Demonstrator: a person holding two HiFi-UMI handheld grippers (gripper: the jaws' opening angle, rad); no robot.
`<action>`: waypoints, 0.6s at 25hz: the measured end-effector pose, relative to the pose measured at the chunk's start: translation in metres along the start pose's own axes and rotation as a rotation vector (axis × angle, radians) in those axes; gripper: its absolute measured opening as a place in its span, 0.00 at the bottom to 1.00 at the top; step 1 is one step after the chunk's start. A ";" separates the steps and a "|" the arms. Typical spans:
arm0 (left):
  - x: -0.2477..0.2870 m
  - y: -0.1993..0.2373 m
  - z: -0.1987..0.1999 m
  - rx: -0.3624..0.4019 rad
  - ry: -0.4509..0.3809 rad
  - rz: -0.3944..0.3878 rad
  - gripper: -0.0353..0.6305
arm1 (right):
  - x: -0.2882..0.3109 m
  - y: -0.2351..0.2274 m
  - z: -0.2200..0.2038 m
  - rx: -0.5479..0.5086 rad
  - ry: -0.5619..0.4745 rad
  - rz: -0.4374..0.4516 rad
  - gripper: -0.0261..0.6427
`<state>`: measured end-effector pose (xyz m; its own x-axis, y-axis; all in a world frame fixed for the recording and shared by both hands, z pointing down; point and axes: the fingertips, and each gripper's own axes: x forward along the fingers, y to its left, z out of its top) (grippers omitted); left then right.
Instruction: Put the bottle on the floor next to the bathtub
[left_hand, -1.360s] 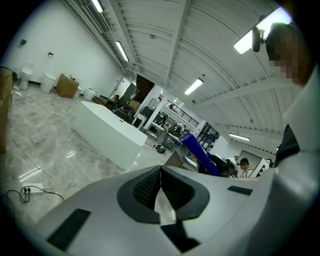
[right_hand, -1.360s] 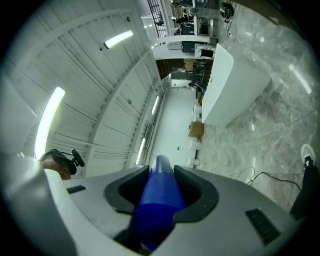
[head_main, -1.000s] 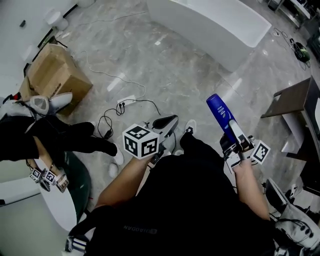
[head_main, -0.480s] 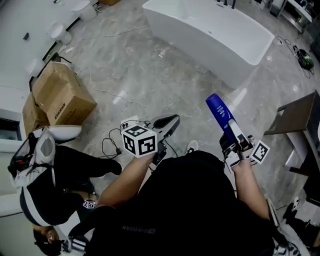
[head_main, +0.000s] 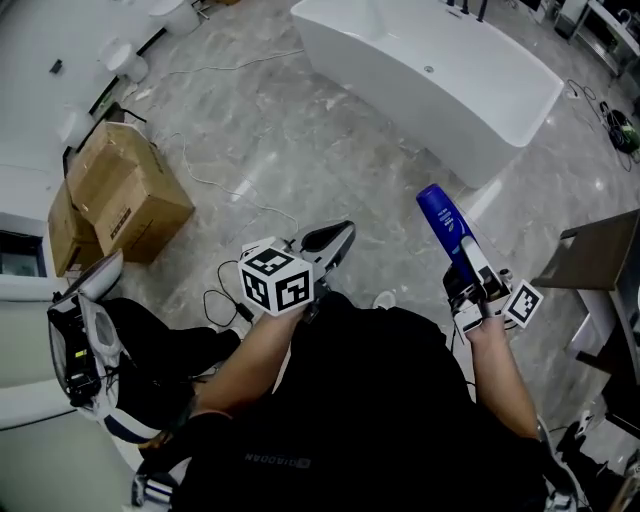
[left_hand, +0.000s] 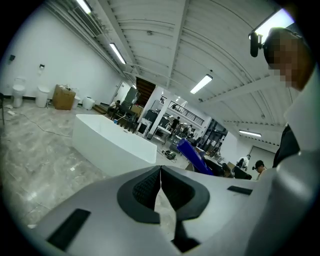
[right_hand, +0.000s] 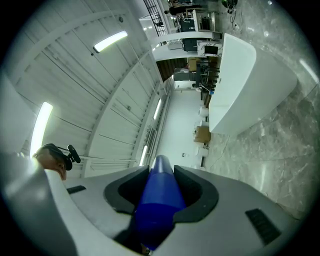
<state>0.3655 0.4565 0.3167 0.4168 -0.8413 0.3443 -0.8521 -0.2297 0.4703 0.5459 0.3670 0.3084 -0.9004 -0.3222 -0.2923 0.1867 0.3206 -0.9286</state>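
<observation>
A blue bottle (head_main: 443, 222) sticks up and forward out of my right gripper (head_main: 472, 272), which is shut on it; in the right gripper view the bottle (right_hand: 159, 199) fills the gap between the jaws. My left gripper (head_main: 330, 240) is held at chest height with its jaws shut and nothing between them; in the left gripper view the pads (left_hand: 148, 189) meet at a thin seam. The white bathtub (head_main: 430, 70) stands on the grey marble floor (head_main: 300, 150) ahead, also in the left gripper view as a white bathtub (left_hand: 112, 142) and in the right gripper view as a bathtub (right_hand: 245, 85).
Two cardboard boxes (head_main: 120, 195) sit at the left. White and black cables (head_main: 225, 205) trail over the floor between them and me. A person in dark clothes (head_main: 130, 360) crouches at the lower left. A dark table (head_main: 600, 255) stands at the right.
The view has swung toward the bathtub, which now shows more fully ahead. The person at the left has shifted. Both grippers hold much the same pose, the bottle still gripped.
</observation>
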 end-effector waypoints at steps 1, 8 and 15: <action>0.001 0.004 0.000 -0.004 0.005 0.007 0.08 | 0.001 -0.002 0.002 0.005 -0.003 -0.001 0.28; 0.014 0.022 0.004 -0.033 0.033 0.022 0.08 | 0.007 -0.023 0.010 0.032 -0.015 -0.034 0.28; 0.038 0.053 0.023 -0.029 0.044 0.011 0.08 | 0.028 -0.041 0.030 0.024 -0.028 -0.054 0.28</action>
<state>0.3288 0.4013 0.3365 0.4214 -0.8212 0.3848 -0.8474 -0.2054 0.4896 0.5245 0.3182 0.3316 -0.8981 -0.3631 -0.2480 0.1484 0.2806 -0.9483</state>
